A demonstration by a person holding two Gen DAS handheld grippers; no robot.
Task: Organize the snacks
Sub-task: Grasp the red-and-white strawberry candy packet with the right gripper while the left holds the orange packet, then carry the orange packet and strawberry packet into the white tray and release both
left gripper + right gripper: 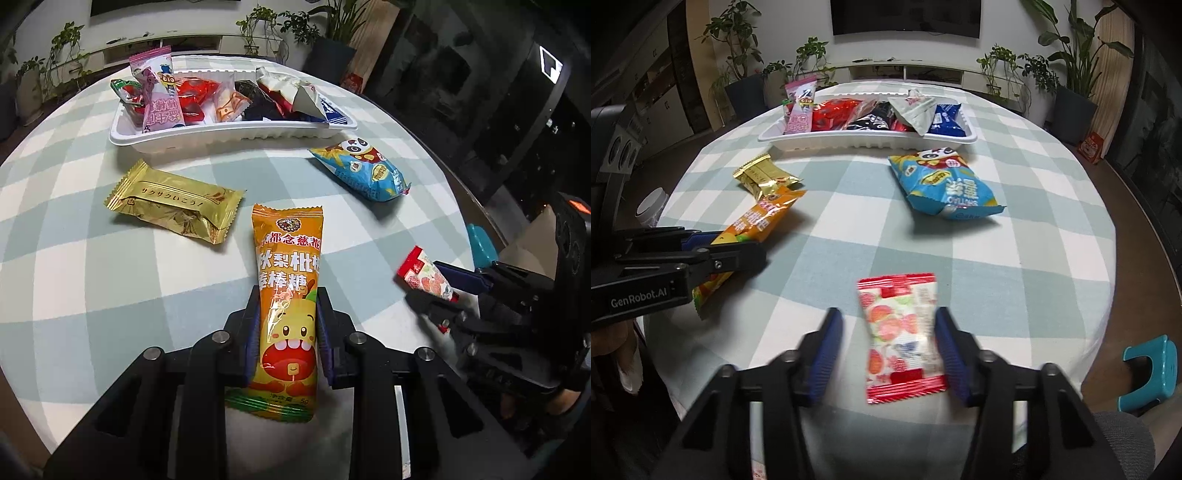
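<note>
My left gripper [286, 295] is shut on an orange lollipop packet [288, 288] and holds it over the near table edge; it also shows in the right wrist view [753, 225]. My right gripper [888, 321] is open around a red-and-white strawberry candy packet [903, 332], whose right side touches the right finger while a gap shows on the left. That packet also shows in the left wrist view [424, 275]. A white tray [229, 138] at the far side holds several snacks. A gold packet [173, 201] and a blue panda bag [364, 170] lie on the checked tablecloth.
The round table's edge curves close on the right [476, 206]. A teal stool [1148, 373] stands beside the table on the right. A white jar lid [652, 206] shows at the left edge. Potted plants and a TV cabinet stand beyond the table.
</note>
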